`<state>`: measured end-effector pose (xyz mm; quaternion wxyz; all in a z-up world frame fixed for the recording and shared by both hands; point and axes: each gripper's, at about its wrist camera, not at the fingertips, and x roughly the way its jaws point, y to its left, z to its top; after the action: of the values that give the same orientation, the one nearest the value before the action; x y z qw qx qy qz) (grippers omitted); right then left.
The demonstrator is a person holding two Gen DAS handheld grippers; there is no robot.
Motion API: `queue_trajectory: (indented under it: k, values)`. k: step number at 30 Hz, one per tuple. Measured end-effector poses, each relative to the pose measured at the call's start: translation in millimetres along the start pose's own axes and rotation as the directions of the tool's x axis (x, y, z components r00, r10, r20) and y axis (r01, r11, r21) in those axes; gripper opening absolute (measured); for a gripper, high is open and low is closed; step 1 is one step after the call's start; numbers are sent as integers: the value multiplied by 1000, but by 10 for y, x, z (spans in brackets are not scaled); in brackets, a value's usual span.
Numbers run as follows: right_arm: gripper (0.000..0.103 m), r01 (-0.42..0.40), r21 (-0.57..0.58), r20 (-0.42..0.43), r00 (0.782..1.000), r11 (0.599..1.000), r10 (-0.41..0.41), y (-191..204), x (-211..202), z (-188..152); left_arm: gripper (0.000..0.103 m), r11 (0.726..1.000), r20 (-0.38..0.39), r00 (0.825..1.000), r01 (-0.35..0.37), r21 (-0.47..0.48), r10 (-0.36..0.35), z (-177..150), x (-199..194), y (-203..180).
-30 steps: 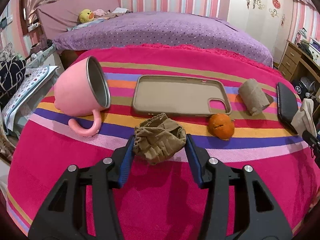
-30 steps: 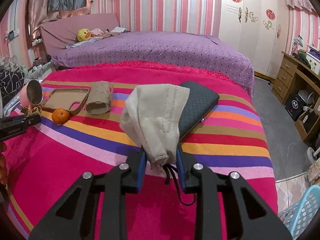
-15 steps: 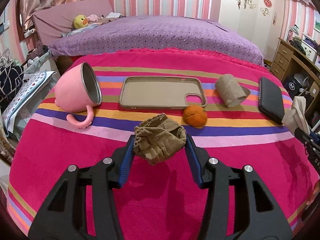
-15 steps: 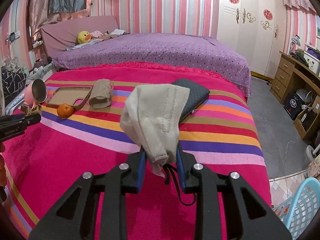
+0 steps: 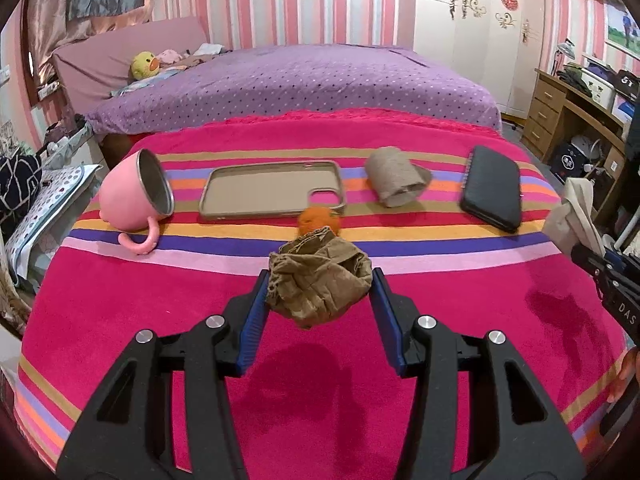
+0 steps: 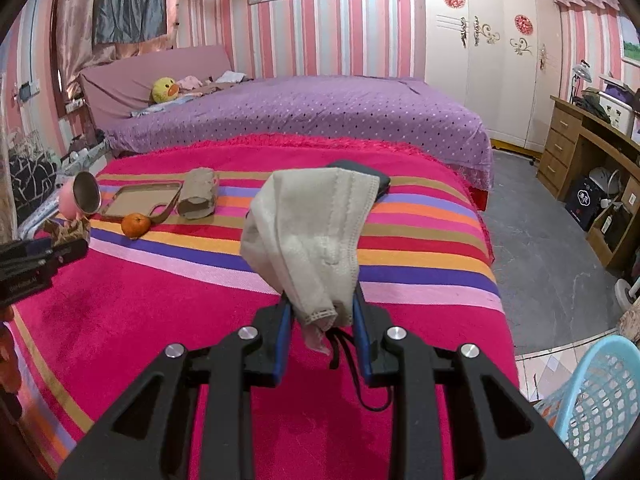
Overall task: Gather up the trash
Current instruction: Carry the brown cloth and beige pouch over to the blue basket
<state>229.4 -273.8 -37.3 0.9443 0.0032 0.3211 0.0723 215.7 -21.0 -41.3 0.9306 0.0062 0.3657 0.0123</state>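
The left gripper (image 5: pixel 318 294) pinches a crumpled brown paper wad (image 5: pixel 318 282) above the striped blanket (image 5: pixel 120 312); an orange (image 5: pixel 318 220) lies at twelve o'clock, a pink mug (image 5: pixel 134 198) at ten.

Little lettering can be read. In the left wrist view, at the right edge of the frame, white capitals "DAS" stand on the black body of the right gripper (image 5: pixel 591 255), the rest cut off. At the upper right, a dark bag (image 5: pixel 627 81) on the wooden desk bears white marks like "5T". In the right wrist view, at the left edge, small grey print on the left gripper (image 6: pixel 70 249) is too blurred to read.
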Motion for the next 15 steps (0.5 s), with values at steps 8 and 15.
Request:
queue_trajectory:
  k: [8,15]
  values:
    - [27,19,14,31,999,1000,-20,-270,-328,-98,48,1000,45,999,10,29,-11,-34,-237,-373]
    - [27,45,46,61,997,998,-48,-728,-657,-161,48,998,79,996,32,60,-37,-80,-462,-861]
